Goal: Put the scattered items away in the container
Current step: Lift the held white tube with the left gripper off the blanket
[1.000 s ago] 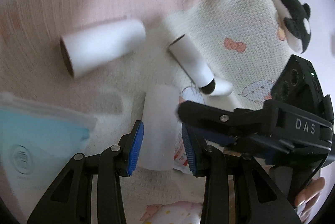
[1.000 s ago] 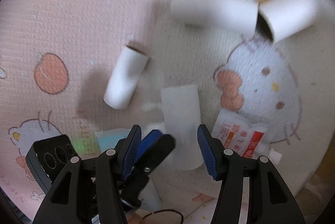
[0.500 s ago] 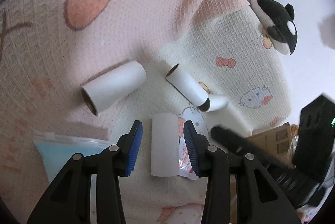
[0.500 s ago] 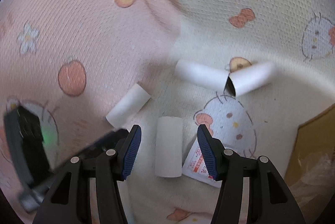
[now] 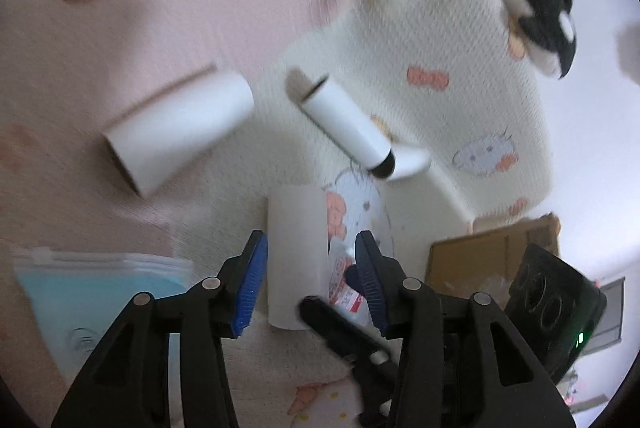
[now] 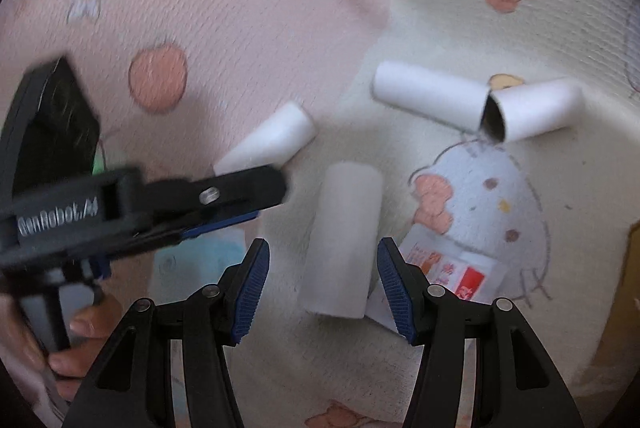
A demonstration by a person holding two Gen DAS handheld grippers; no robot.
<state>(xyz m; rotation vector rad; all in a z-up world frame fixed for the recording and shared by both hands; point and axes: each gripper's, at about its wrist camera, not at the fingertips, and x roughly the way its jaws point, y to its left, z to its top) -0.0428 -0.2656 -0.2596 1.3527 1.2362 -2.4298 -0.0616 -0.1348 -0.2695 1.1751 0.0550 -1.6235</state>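
Observation:
Several white cardboard tubes lie on a pink and cream blanket. The nearest tube (image 5: pixel 297 254) (image 6: pixel 344 242) lies lengthwise between the open jaws of both grippers. My left gripper (image 5: pixel 310 278) is open around its near end. My right gripper (image 6: pixel 323 286) is open, a little above it. A red and white sachet (image 6: pixel 452 274) (image 5: pixel 346 288) lies just right of this tube. Another tube (image 5: pixel 180 133) (image 6: pixel 266 139) lies to the left. Two more tubes (image 6: pixel 430 99) (image 6: pixel 538 109) meet end to end farther back. A cardboard box (image 5: pixel 492 256) stands at the right.
A blue packet in a clear bag (image 5: pixel 92 292) lies at the left. A black and white plush orca (image 5: pixel 540 19) sits at the blanket's far right edge. The left gripper's body (image 6: pixel 120 203) crosses the right wrist view at the left.
Both grippers dropped back closer to the blanket and the nearest tube. The right gripper swung in beside the left one. The tubes have not moved.

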